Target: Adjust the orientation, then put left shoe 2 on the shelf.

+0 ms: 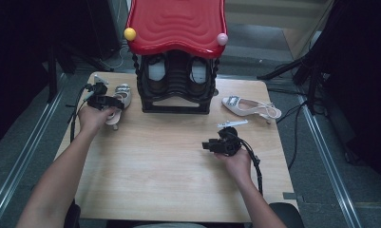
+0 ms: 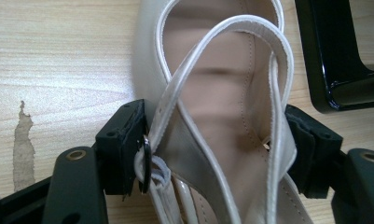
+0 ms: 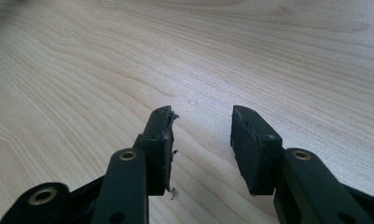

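A: So, left gripper (image 1: 113, 101) was clamped on the cream slingback shoe (image 2: 212, 121) at its heel end, toe cut off from view.
B: Right gripper (image 3: 201, 144)?
A: Jaws apart, nothing between them, over the bare wooden table (image 1: 155, 161); dark room around.

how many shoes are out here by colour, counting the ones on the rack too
white slingback shoes: 2, one held by the left gripper, one lying on the table right of the rack
dark shoes: 2, standing as a pair on the rack, left and right
total: 4 shoes
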Tool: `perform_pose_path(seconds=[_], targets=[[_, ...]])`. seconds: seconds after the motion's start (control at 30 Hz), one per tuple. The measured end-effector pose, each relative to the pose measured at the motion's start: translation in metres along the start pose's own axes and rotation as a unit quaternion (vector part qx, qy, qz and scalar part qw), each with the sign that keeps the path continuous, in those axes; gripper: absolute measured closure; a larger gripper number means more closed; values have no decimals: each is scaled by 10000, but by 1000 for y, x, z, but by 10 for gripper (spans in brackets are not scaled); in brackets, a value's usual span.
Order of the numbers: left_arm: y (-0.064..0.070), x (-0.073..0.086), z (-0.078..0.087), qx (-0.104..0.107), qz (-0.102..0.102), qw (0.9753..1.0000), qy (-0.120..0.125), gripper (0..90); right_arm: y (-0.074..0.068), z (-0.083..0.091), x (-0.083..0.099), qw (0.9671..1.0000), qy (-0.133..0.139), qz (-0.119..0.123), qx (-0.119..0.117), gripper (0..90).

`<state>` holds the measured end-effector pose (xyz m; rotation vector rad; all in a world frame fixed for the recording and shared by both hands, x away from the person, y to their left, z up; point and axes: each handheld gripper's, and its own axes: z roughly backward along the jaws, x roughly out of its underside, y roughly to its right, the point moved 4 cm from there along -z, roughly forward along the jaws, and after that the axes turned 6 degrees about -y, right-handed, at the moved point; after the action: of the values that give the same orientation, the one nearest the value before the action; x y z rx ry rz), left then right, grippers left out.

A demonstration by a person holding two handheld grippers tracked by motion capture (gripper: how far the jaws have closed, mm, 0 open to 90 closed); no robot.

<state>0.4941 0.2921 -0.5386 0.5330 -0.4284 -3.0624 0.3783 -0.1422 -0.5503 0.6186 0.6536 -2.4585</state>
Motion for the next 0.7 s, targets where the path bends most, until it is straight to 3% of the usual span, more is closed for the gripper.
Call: perform_pose_path(seconds=[0.23,0.37,0.5,0.7], targets=[[-2,-2,6,135,115,9997,184,314,0,2,0,10000,29,0,-7,600],[-2,-6,16,301,230,9984,410,316,0,1,0,10000,0,-20,-4,600],[2,-13,32,228,95,9986,460,316,-1,0,0,10000,6,-2,-23,600],[12,-27,67,366,9,9969,698,316,-1,0,0,10000,9,-13,-29,599]])
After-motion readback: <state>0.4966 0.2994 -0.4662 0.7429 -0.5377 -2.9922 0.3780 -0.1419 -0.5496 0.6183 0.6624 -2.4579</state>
